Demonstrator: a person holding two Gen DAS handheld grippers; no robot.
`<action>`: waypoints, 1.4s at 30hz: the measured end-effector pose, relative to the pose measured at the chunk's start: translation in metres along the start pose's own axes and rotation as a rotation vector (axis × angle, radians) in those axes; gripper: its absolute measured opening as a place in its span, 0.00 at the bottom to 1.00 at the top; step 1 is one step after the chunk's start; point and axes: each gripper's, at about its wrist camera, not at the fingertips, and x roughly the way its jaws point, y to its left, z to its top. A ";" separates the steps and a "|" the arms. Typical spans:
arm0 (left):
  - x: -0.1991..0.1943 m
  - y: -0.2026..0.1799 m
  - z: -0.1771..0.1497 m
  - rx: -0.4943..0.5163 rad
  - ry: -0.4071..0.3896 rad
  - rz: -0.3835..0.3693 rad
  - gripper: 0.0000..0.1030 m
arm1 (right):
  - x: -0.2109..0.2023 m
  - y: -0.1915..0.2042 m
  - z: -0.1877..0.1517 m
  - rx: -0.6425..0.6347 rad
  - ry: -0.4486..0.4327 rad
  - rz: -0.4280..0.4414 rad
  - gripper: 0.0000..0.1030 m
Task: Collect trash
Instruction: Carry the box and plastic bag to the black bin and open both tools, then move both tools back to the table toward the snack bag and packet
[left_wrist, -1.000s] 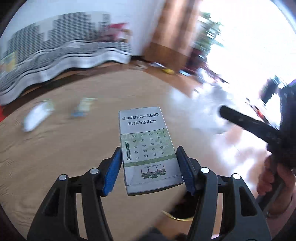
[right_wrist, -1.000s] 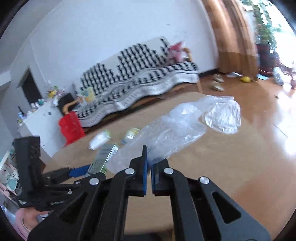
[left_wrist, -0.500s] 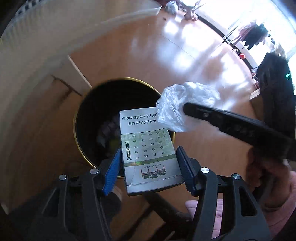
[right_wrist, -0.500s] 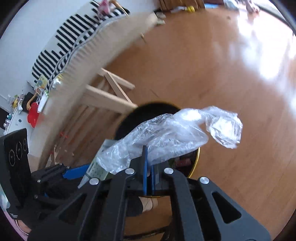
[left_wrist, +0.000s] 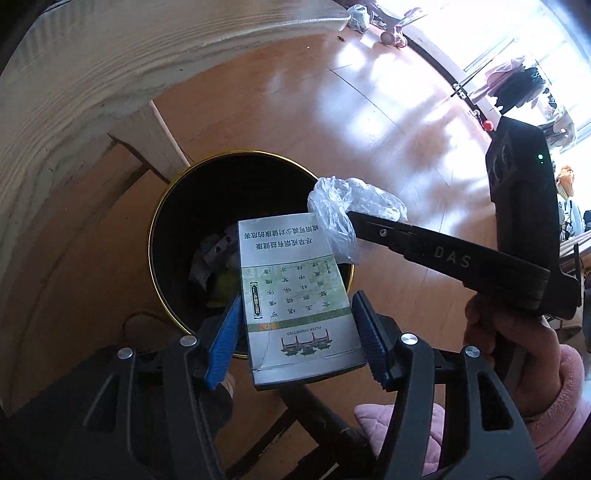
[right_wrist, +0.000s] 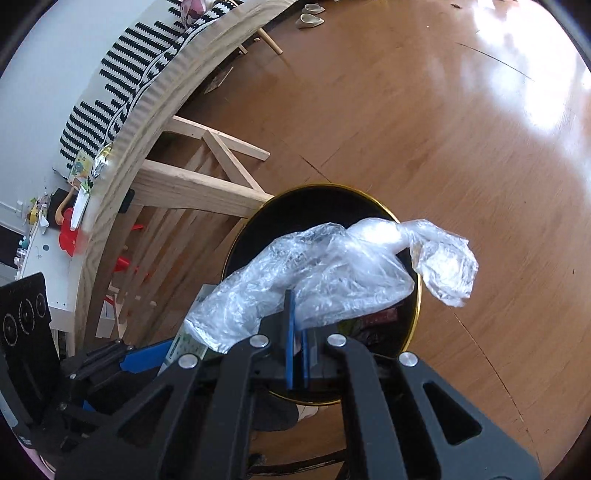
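My left gripper (left_wrist: 297, 328) is shut on a silver-green cigarette box (left_wrist: 295, 295) and holds it over the near rim of a black trash bin with a gold rim (left_wrist: 173, 192). Trash lies in the bin's bottom. My right gripper (right_wrist: 297, 339) is shut on a crumpled clear plastic bag (right_wrist: 332, 269), held above the same bin (right_wrist: 415, 295). The bag (left_wrist: 351, 210) and right gripper also show in the left wrist view, just right of the box. The left gripper with the box (right_wrist: 184, 345) shows at lower left of the right wrist view.
The bin stands on a wood floor (right_wrist: 461, 129) beside a round wooden table (left_wrist: 92, 74) with angled legs (right_wrist: 207, 184). A striped sofa (right_wrist: 140, 59) and slippers (right_wrist: 310, 18) are farther off. A dark chair frame (left_wrist: 314, 410) is below the grippers.
Both grippers swung from above the tabletop down to the bin beside the table, carrying the box and the bag. In the last half second they settled closer over the bin's opening.
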 end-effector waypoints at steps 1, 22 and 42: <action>0.001 0.000 0.001 0.000 -0.001 0.000 0.57 | -0.001 -0.001 0.001 0.002 -0.001 -0.001 0.04; -0.163 0.055 0.005 -0.103 -0.398 0.091 0.94 | -0.061 0.037 0.029 -0.068 -0.256 -0.107 0.94; -0.293 0.344 -0.023 -0.484 -0.428 0.451 0.94 | 0.064 0.405 0.133 -0.491 -0.303 -0.066 0.94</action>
